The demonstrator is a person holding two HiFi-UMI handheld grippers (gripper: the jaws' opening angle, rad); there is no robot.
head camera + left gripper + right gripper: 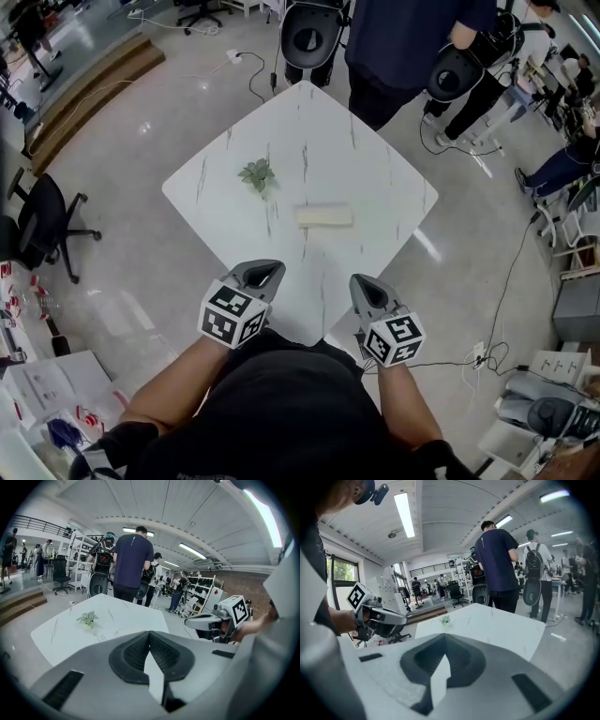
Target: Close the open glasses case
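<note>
Cream glasses case [325, 216] is showing only in the head view, lying mid-worktop [375, 169]; left gripper [271, 270] and right gripper [360, 282] are hovering over its near corner, fingers [136, 656] closed, empty.

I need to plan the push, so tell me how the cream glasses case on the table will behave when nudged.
The glasses case lies low and flat, so it probably won't tip or roll. The table top looks glossy, so the case may slide easily. It looks small and boxy, so it is likely light and fairly stiff.
</note>
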